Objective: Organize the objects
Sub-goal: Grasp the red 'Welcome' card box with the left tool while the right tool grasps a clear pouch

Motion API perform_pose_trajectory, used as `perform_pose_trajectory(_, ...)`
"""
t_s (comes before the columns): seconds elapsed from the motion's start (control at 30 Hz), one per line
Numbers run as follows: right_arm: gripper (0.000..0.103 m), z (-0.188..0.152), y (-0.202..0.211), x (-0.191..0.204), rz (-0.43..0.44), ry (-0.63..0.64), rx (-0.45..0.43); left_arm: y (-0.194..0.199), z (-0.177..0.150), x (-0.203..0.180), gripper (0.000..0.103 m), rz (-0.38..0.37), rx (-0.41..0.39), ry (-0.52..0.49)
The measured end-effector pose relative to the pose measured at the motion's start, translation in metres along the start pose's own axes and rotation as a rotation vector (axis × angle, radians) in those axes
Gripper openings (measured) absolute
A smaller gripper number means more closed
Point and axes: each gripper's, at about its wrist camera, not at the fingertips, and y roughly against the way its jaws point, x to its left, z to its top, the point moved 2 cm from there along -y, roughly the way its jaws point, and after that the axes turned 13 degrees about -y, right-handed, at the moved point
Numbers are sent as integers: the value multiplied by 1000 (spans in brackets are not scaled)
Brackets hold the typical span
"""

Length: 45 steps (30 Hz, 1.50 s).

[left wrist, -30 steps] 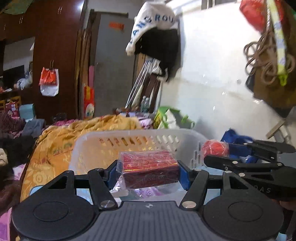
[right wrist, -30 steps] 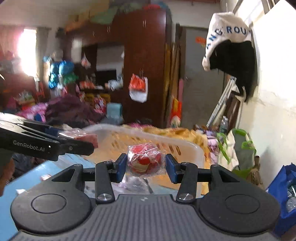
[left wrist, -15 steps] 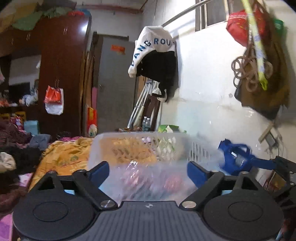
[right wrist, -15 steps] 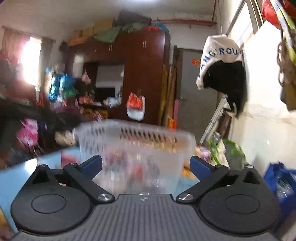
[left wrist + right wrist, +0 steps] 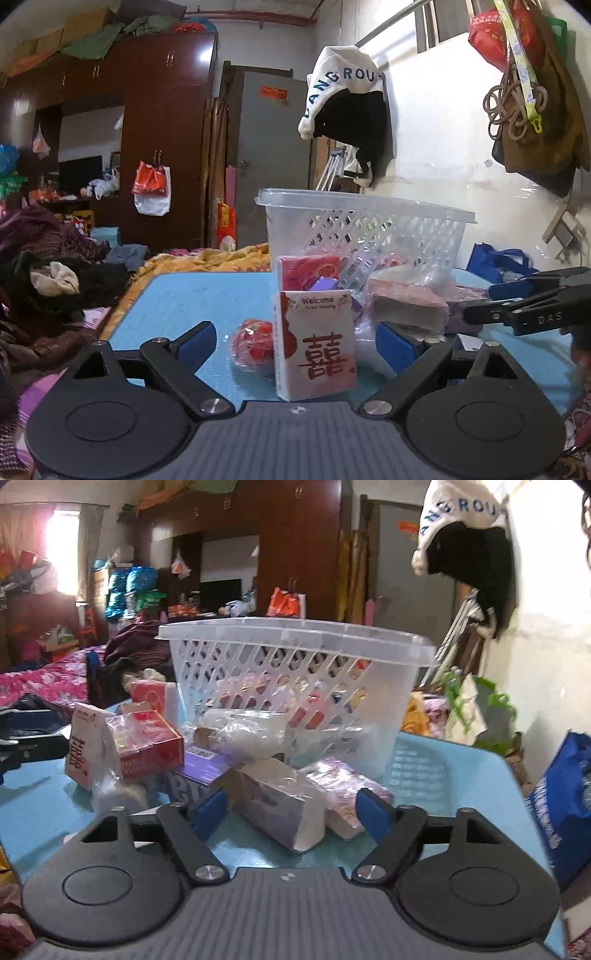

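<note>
Translucent white plastic lattice basket (image 5: pixel 369 229) stands upright on the light blue tabletop (image 5: pixel 192 295), its rim level; through the holes in the right wrist view, red and pale packets show inside it. Packets crowd the table in front of the basket. A white upright carton with a red double-happiness character (image 5: pixel 314 343) stands between the spread fingers of the left gripper (image 5: pixel 295 343), apart from both blue pads, so that gripper is wide open and holds nothing. Just beside the carton sits a small red ball wrapped in clear film (image 5: pixel 253 345), and behind it a red box (image 5: pixel 308 271) against the basket wall. The right gripper (image 5: pixel 291 810) is likewise wide open and empty, its blue pads on either side of a pale purple-and-white carton lying tilted on its side (image 5: pixel 277 805); whether they touch it cannot be told. A pink film-wrapped packet (image 5: pixel 343 786) lies touching that carton, and a red box in clear wrap (image 5: pixel 147 742) lies to its left
</note>
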Motion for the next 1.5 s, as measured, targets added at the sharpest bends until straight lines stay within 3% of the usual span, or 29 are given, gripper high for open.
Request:
perform_pose_trajectory(0.13,66,-6,-1,6,13,39,28,-7,-8,-9,94,-16,29,-31)
perform_pose_trajectory(0.27,45,-12,0,16,-3,109,43,-17,-10,-25,94,5,61,-74)
perform_pose_trajectory(0.3,44,-13,0,18,-10,120,44,-19,-11,-29,94,12,73,-92)
perform_pose_trajectory(0.47,42,-14,6,21,-6,146,19,-24,-16,-32,90,29,117,-123)
perform_pose_trajectory(0.53,42,-12,8,19,-2,136,-2,-24,-17,-31,79,34,116,-118)
perform_pose_trajectory(0.57,41,-12,11,17,2,122,-17,-23,-18,-30,66,41,108,-112)
perform_pose_trajectory(0.6,41,-11,15,14,8,104,-35,-22,-19,-29,60,45,105,-106)
perform_pose_trajectory(0.87,41,-9,32,-1,38,2,-155,-13,-23,-30,59,46,30,-103)
perform_pose_trajectory(1.2,41,-21,57,-12,54,-45,-222,14,-19,-39,59,56,-106,-137)
perform_pose_trajectory(1.5,41,-24,60,-13,61,-49,-236,23,-13,-42,59,43,-139,-145)
